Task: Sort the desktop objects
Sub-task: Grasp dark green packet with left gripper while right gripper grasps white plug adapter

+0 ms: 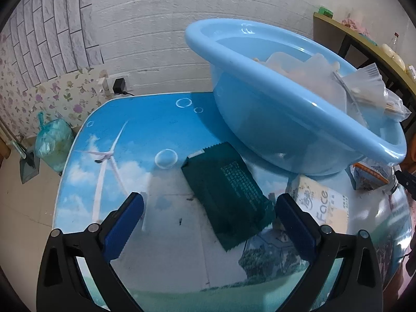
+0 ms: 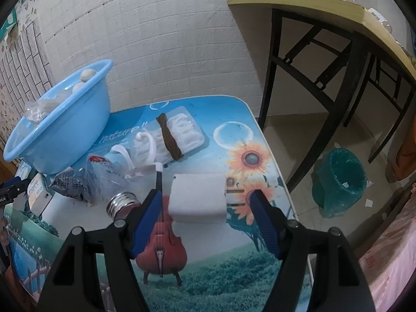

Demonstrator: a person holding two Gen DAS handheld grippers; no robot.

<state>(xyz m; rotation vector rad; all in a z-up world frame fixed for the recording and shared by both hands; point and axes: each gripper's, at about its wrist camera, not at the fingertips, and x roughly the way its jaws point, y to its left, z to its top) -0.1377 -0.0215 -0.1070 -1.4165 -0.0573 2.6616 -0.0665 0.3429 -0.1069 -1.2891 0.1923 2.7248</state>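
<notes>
In the left wrist view my left gripper (image 1: pixel 210 202) stands open wide above a dark green packet (image 1: pixel 228 197) that lies flat on the printed tabletop (image 1: pixel 124 140); its pads do not touch the packet. A light blue basin (image 1: pixel 286 104) holding plastic bags and pale items sits behind it. In the right wrist view my right gripper (image 2: pixel 205 195) is open around a white block (image 2: pixel 197 197), with gaps on both sides. A light bulb (image 2: pixel 122 205) with a metal screw base lies just left of its left finger.
A tissue box (image 1: pixel 322 205) and a snack bag (image 1: pixel 369 176) sit right of the green packet. A clear tray of white items with a brown band (image 2: pixel 176 135) lies behind the block. Off the table's right edge stand a green bin (image 2: pixel 338 182) and a black-legged wooden table (image 2: pixel 312 7).
</notes>
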